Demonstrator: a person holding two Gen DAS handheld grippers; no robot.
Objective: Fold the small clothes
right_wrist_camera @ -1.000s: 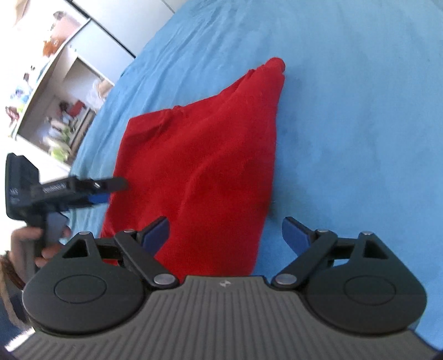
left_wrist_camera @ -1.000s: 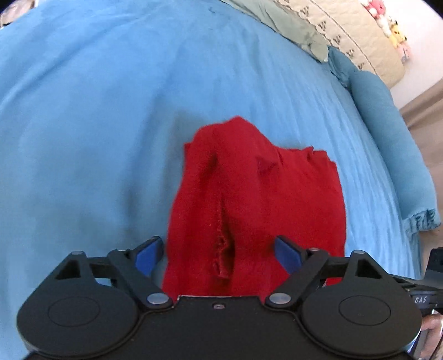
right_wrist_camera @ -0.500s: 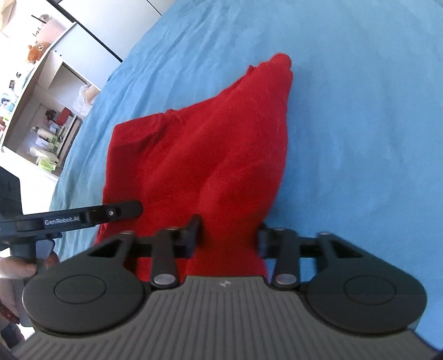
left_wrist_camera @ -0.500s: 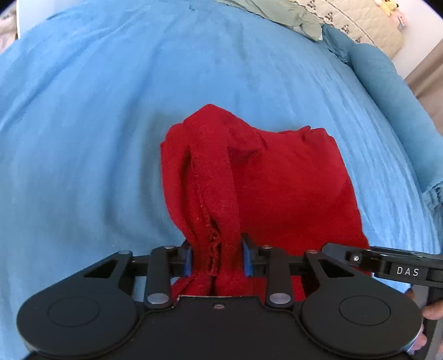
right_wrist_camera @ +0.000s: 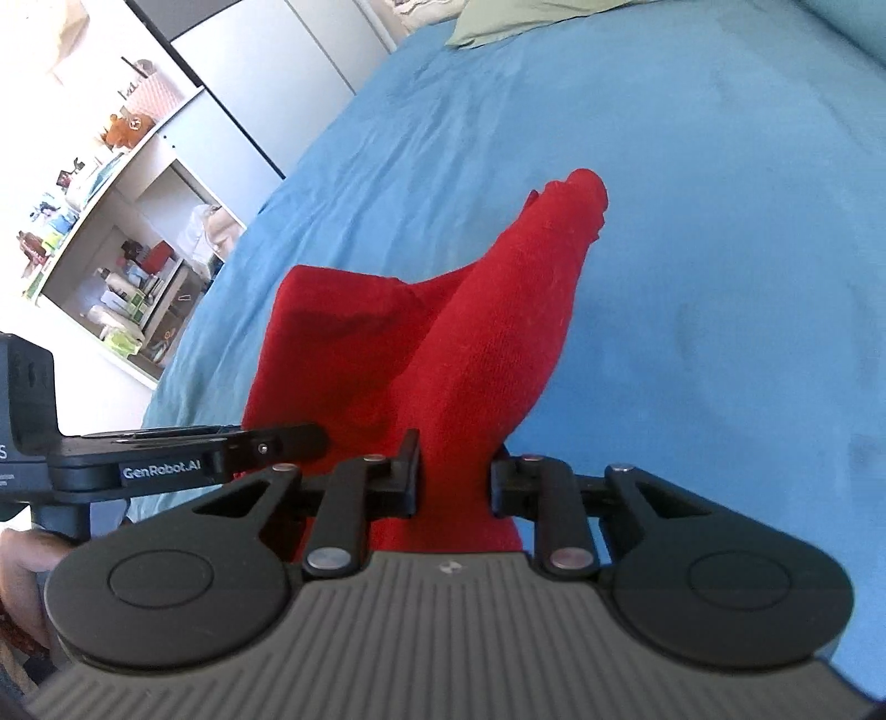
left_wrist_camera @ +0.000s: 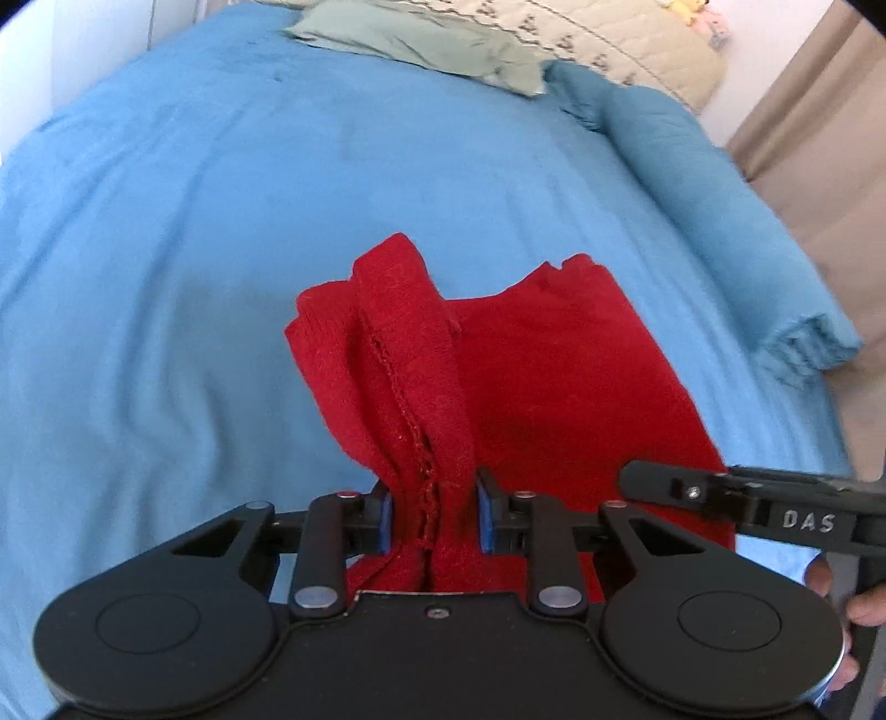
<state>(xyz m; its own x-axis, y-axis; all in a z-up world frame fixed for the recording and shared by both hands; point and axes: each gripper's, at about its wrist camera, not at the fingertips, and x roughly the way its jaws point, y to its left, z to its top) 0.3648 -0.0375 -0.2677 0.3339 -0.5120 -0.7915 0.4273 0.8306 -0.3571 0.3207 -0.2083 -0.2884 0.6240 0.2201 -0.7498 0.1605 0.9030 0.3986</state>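
A small red knit garment point(left_wrist_camera: 531, 387) lies on the blue bed cover point(left_wrist_camera: 194, 249), its near edge raised. My left gripper point(left_wrist_camera: 434, 518) is shut on its near left edge, where a seam shows. My right gripper point(right_wrist_camera: 454, 479) is shut on the near right edge of the same garment point(right_wrist_camera: 470, 332), which rises in a ridge toward its far tip. The right gripper shows at the right of the left wrist view point(left_wrist_camera: 747, 501); the left gripper shows at the left of the right wrist view point(right_wrist_camera: 166, 457).
A green cloth point(left_wrist_camera: 421, 50) and a cream quilt point(left_wrist_camera: 609, 39) lie at the bed's far end. A rolled blue blanket point(left_wrist_camera: 720, 194) runs along the right side. White shelves point(right_wrist_camera: 111, 232) with small items stand beyond the bed's left side.
Both grippers went from open to shut on the garment's near edge. The garment's near edge has since lifted off the bed, bunching into ridges.
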